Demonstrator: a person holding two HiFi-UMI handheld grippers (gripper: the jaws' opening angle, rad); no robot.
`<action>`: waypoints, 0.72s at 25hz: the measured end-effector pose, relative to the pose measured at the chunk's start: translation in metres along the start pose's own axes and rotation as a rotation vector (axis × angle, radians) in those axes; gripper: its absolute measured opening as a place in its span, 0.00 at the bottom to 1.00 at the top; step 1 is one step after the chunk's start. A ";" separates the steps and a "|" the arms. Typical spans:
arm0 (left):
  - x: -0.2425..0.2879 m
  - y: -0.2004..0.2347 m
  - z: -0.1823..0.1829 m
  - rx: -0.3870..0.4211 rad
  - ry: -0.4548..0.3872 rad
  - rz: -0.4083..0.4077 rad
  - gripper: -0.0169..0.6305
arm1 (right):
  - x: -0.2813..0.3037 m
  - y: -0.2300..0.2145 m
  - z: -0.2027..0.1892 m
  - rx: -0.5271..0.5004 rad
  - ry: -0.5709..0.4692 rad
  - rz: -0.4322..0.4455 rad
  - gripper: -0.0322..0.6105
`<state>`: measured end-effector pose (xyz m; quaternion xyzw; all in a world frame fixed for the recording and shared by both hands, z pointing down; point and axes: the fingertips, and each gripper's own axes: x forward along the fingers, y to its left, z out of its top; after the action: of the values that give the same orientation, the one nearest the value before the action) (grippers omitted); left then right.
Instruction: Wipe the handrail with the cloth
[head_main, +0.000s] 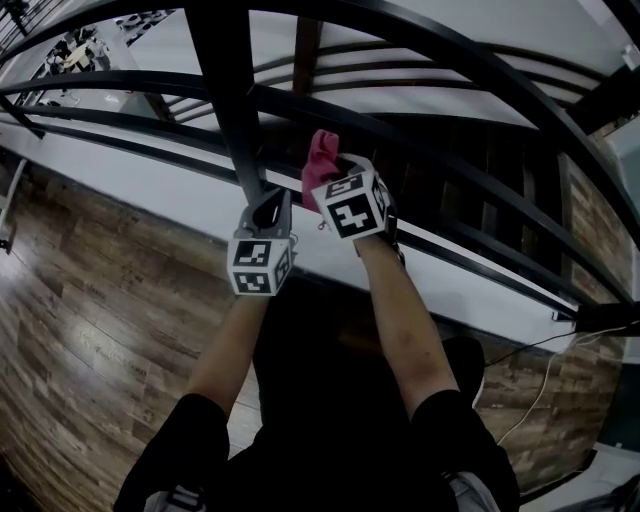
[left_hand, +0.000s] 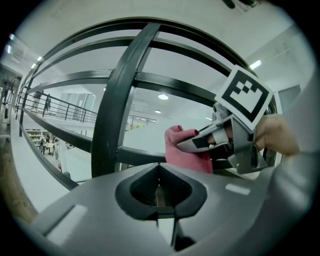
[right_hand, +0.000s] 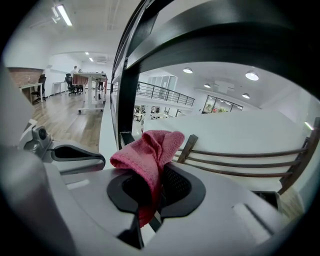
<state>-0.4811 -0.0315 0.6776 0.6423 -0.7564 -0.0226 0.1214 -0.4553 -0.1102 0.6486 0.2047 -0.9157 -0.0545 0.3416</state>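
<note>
Clamping cloth (right_hand: 150, 150) in right gripper (right_hand: 150, 192), handrail (head_main: 500, 75) cropped

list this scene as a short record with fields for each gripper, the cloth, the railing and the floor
left gripper: shut, nothing between its jaws, close to the railing post
right gripper: shut on the pink cloth
pink cloth: bunched, sticking up past the jaws, held up at the rails; contact unclear
handrail: black metal, curved, just above the right gripper
railing post: upright, black, crossing several curved rails
floor: wood planks
</note>
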 end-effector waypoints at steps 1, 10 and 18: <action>0.001 -0.001 0.001 0.001 -0.003 -0.001 0.02 | -0.003 -0.002 -0.002 0.001 0.002 -0.005 0.13; 0.010 -0.038 -0.002 -0.001 -0.002 -0.073 0.02 | -0.024 -0.028 -0.028 0.039 0.027 -0.044 0.13; 0.017 -0.066 -0.007 0.004 0.016 -0.134 0.02 | -0.049 -0.048 -0.050 0.045 0.032 -0.106 0.13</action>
<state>-0.4184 -0.0585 0.6741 0.6920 -0.7107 -0.0237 0.1245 -0.3734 -0.1313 0.6454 0.2614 -0.8989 -0.0487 0.3482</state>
